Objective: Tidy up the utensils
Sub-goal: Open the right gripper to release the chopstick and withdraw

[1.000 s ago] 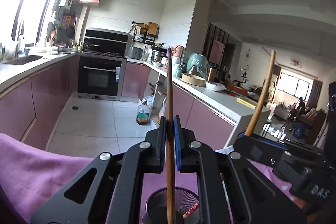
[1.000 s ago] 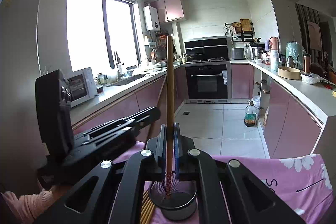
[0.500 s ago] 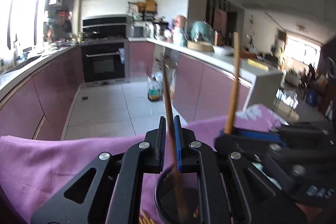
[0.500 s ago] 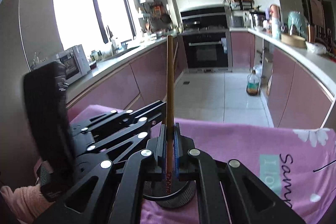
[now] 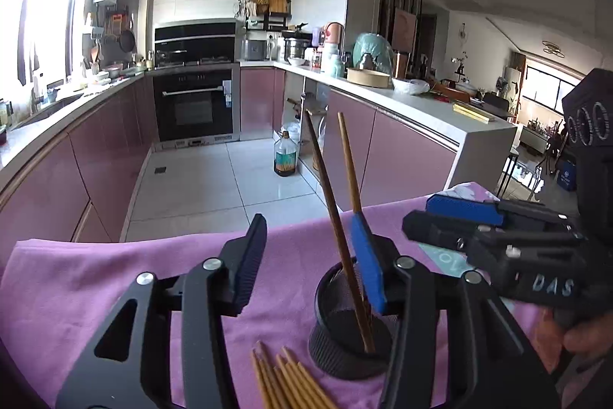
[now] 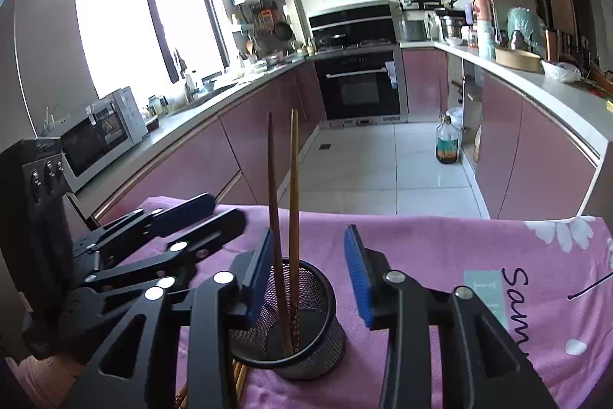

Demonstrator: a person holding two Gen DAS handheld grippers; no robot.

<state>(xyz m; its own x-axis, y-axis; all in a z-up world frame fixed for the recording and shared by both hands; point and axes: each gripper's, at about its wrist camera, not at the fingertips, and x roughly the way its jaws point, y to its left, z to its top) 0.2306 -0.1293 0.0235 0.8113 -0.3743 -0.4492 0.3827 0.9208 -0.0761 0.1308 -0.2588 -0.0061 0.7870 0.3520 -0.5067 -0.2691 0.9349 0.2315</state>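
Wooden chopsticks lean in mesh holder; both hand-held grippers gape wide, empty; a clipped rim would tip it

Daylight floods through the big window onto pink cabinets, a black oven and pale floor tiles.

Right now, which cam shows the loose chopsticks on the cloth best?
Left wrist: the loose chopsticks fan out unobstructed beside the mesh cup. Right wrist shows only a sliver of them behind its own finger.
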